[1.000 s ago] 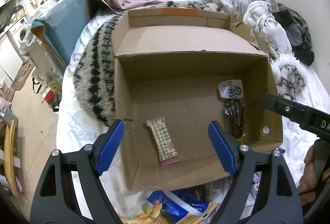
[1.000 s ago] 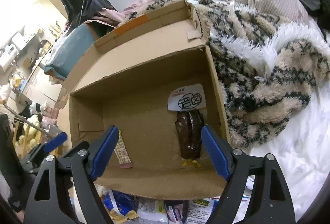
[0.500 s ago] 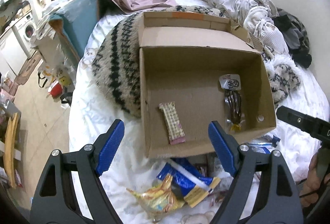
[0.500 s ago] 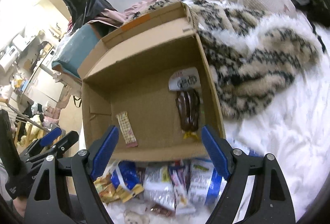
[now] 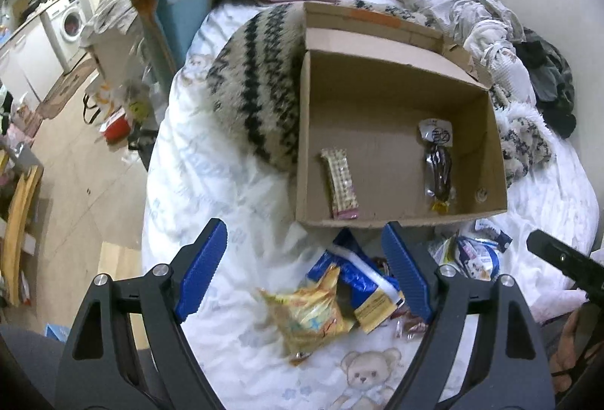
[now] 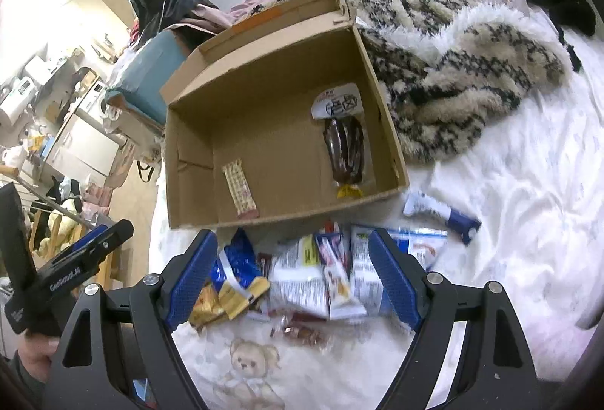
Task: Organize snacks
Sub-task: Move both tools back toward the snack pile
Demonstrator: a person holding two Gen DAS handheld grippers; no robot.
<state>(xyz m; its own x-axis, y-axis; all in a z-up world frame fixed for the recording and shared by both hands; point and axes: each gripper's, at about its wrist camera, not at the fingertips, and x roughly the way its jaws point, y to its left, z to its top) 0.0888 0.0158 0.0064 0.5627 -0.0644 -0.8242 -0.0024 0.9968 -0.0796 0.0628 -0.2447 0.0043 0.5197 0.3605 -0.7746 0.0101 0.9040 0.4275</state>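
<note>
- Both grippers have pulled back from the cardboard box [image 6: 264,123] to the loose snack pile [image 6: 317,278] at the near edge of the bed [image 6: 528,221]; I judge the next pick starts now.
- The left gripper [image 5: 304,272] is empty and its jaws are opening; the right gripper [image 6: 292,272] is spread wide, empty.
- The box holds two snacks: one patterned bar [image 6: 240,188] and one dark vacuum-packed snack [image 6: 343,149].
- The pile has several packets; an exact count I cannot tell.
</note>
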